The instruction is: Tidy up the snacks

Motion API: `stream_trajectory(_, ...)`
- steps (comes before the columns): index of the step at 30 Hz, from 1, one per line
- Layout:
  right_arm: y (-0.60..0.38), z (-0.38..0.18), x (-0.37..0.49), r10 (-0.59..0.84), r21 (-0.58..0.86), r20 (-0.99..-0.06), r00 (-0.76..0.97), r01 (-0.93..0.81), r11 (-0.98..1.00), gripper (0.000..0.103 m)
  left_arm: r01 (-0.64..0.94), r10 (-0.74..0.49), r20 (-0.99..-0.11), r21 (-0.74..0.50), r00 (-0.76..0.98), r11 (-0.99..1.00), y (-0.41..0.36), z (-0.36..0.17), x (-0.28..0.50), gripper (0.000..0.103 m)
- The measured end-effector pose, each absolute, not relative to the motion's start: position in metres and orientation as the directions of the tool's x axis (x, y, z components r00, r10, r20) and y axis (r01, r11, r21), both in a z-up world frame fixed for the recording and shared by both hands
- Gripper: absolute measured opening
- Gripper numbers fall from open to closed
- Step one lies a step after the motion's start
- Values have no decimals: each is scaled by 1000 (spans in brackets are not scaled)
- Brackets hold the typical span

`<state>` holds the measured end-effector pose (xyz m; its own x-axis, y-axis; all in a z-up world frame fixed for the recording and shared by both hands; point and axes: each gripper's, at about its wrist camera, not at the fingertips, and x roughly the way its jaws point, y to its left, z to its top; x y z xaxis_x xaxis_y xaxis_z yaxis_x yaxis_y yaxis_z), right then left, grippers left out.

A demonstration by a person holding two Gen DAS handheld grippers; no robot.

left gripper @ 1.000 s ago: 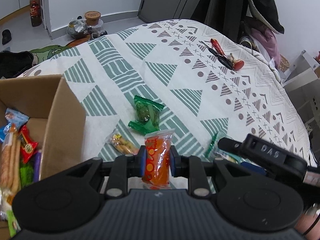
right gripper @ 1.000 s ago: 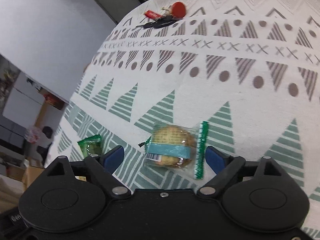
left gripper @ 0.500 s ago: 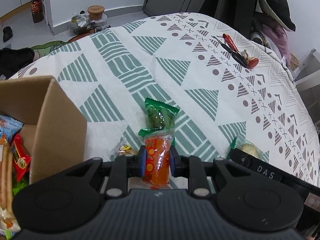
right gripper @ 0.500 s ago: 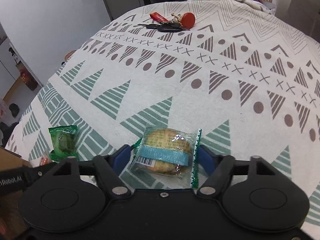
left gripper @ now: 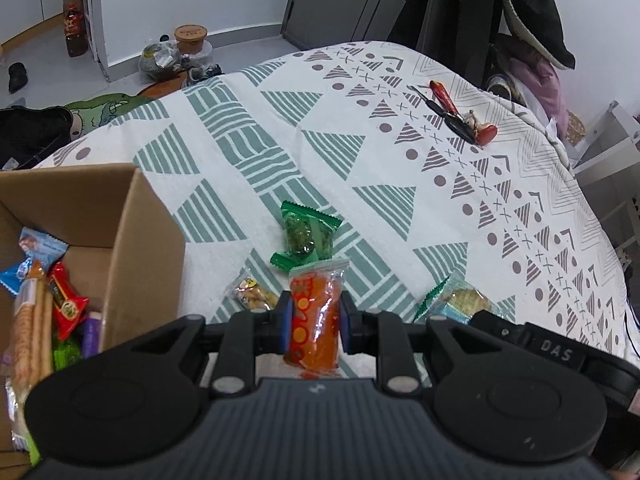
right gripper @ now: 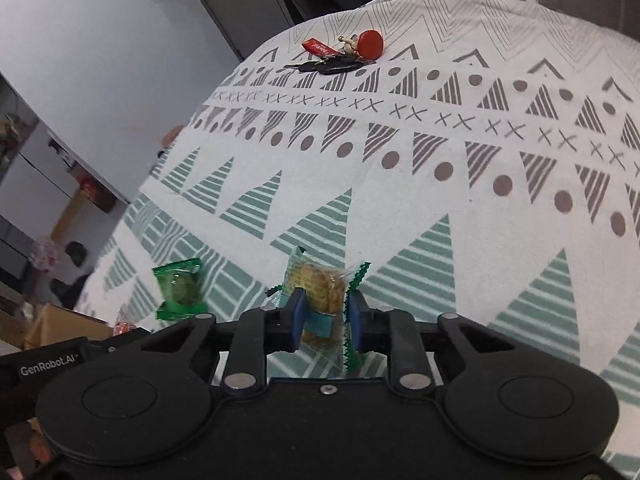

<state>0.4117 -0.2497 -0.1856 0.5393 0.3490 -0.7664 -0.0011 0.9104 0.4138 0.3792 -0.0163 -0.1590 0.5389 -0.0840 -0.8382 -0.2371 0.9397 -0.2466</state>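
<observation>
**Gripping 2 snacks above the patterned tabletop**

Clamping an orange snack packet upright between its blue pads, the left gripper is sitting just right of the open cardboard box, which is already holding several wrapped snacks. The right gripper is squeezing its jaws onto a clear-wrapped biscuit pack with a green serrated edge, and the pack is standing on end between the pads. A green candy packet is lying on the cloth just beyond the orange packet, and a small clear packet of yellowish pieces is lying beside it, nearer the box. A bunch of keys with a red tag is resting well apart at the far side of the tabletop, which is wearing a cloth of green and grey triangles.
</observation>
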Motion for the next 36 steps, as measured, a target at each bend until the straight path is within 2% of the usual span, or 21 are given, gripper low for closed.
stream_trajectory(6,-266,-178,401,405,494,-735,544,20,869,19,-240,-88,-831,-258,549,936,-18,-157,373,22)
stream_trajectory(17,-281,-164,394,446,549,-692,567,13,836,18,-238,-106,-830,-276,548,931,-18,-154,376,22)
stream_trajectory(27,-250,-126,378,504,569,-634,587,-88,818,18,-245,-105,-800,-301,591,922,6,-120,358,22)
stream_trajectory(36,-209,-105,349,548,586,-623,558,-131,800,18,-287,-91,-788,-326,609,901,44,-95,327,22)
